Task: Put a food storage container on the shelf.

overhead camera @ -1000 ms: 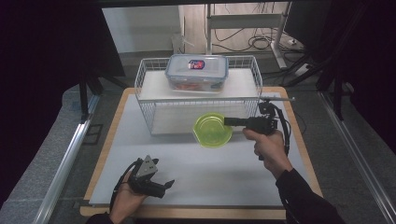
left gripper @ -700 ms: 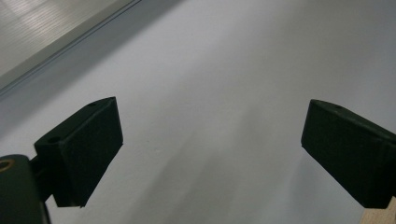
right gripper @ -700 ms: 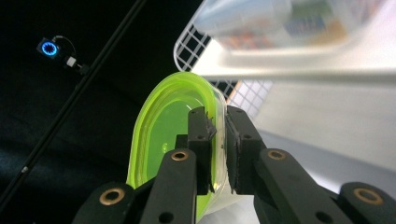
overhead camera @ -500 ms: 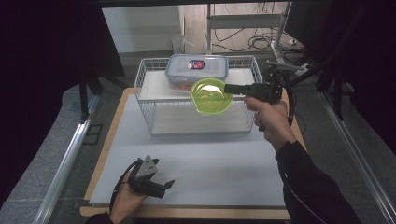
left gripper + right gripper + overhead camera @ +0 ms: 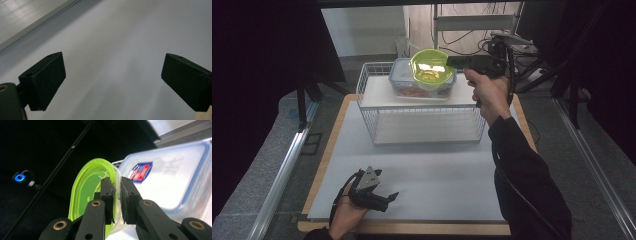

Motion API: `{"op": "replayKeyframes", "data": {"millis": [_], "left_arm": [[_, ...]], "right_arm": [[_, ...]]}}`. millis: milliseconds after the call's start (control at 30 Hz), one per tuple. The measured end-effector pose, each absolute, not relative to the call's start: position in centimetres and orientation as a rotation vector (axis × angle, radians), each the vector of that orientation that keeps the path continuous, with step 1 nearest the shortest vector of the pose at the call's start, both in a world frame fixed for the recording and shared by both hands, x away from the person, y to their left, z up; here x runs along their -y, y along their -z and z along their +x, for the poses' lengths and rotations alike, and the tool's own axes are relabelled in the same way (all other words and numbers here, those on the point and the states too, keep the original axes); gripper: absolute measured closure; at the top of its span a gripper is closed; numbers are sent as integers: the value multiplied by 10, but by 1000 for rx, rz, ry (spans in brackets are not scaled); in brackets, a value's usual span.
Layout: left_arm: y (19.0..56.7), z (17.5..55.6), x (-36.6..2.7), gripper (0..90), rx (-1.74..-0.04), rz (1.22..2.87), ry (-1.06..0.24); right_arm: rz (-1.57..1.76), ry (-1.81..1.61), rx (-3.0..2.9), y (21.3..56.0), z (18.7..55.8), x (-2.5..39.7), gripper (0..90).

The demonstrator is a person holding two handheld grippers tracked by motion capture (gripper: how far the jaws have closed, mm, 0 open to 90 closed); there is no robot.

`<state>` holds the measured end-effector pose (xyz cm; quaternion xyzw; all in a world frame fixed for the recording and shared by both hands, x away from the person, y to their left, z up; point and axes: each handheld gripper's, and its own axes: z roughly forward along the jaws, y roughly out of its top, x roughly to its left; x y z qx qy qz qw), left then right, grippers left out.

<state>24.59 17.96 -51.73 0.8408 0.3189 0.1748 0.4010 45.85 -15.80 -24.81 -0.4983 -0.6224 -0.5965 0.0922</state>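
A translucent green bowl (image 5: 428,67) hangs in the air over the lidded clear plastic box (image 5: 404,86), tilted toward the camera. My right gripper (image 5: 451,62) is shut on its rim; in the right gripper view the two jaws pinch the green bowl (image 5: 85,192) wall, with the box lid (image 5: 165,182) and its red-blue label just beyond. The box stands on top of the white wire rack (image 5: 422,112). My left gripper (image 5: 389,197) rests low on the white table near the front left, and in its own view the left gripper (image 5: 112,82) stands open with nothing between its jaws.
The white tabletop (image 5: 437,170) on a wooden board lies between the rack and the front edge. A metal rail (image 5: 282,175) runs along the left side. Shelving and cables (image 5: 472,25) stand behind the rack. The person's dark sleeve (image 5: 527,175) crosses the table's right side.
The right gripper has carried the green bowl up from the table in front of the rack to above the lidded box. The left gripper has stayed put.
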Motion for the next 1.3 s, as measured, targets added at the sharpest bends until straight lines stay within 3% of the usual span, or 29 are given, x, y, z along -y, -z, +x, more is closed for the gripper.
{"op": "replayKeyframes", "data": {"millis": [767, 967, 1300], "left_arm": [[517, 246, -175, 54, -765, 2130, -428], [518, 246, -174, 54, -760, 2136, -426], [519, 245, -173, 55, -759, 2149, -421]], "right_arm": [[-1724, 1715, 1766, 257, 517, 119, 788], [-1713, 1716, 1806, 260, 519, 117, 694], [-1577, 1768, 1984, 255, 512, 130, 371]]}}
